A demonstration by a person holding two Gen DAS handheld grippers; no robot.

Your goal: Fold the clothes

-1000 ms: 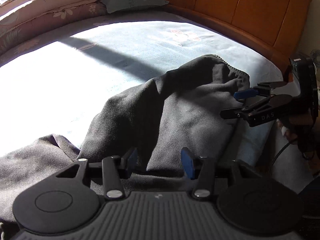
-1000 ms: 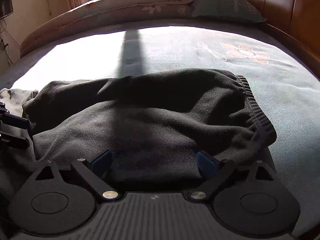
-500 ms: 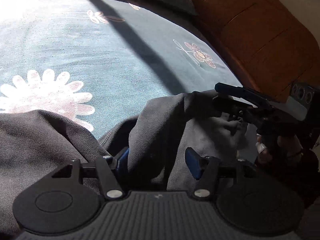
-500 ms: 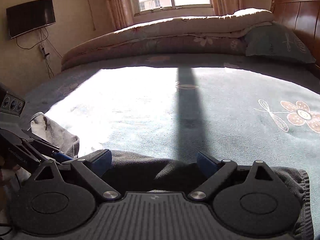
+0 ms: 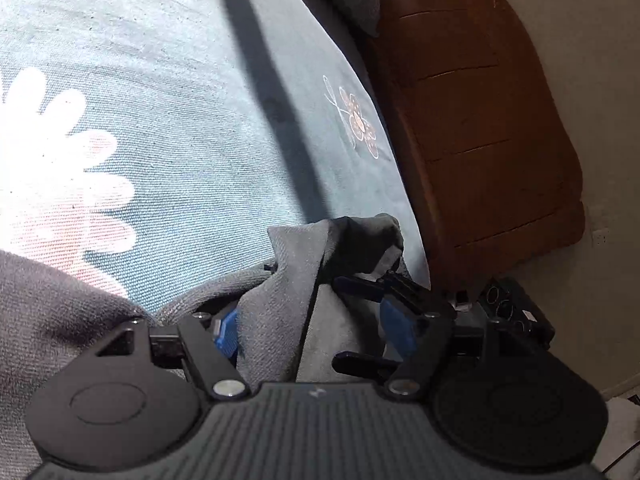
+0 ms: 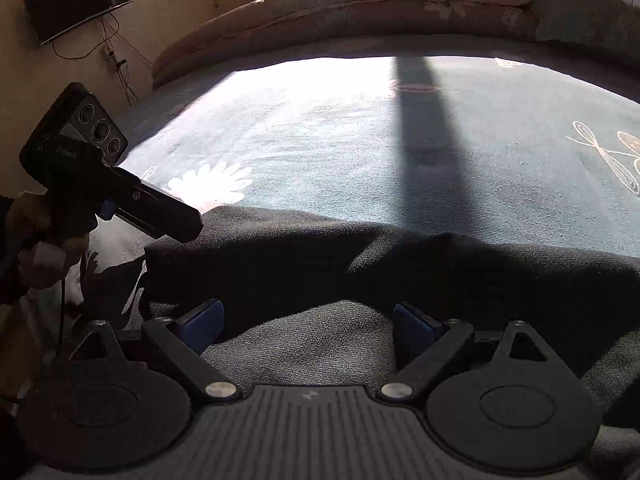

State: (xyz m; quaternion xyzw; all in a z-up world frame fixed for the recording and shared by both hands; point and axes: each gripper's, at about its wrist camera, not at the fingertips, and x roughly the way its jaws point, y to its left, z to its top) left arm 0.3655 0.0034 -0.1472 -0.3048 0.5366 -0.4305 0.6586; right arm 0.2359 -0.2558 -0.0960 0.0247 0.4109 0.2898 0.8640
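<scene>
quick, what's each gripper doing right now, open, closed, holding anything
Left gripper: open, its blue pads either side of a fold of the dark grey fleece garment, not clamped.
Right gripper: open, with the garment lying between its fingers, nothing gripped.

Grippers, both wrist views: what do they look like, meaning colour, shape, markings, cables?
Both are matte black. The left gripper and right gripper each have blue finger pads, two round discs, silver pivot screws and a ribbed grey base with a small white logo. Seen from outside, the left gripper's body carries round lenses, faint white lettering and a thin black cable hanging below.
</scene>
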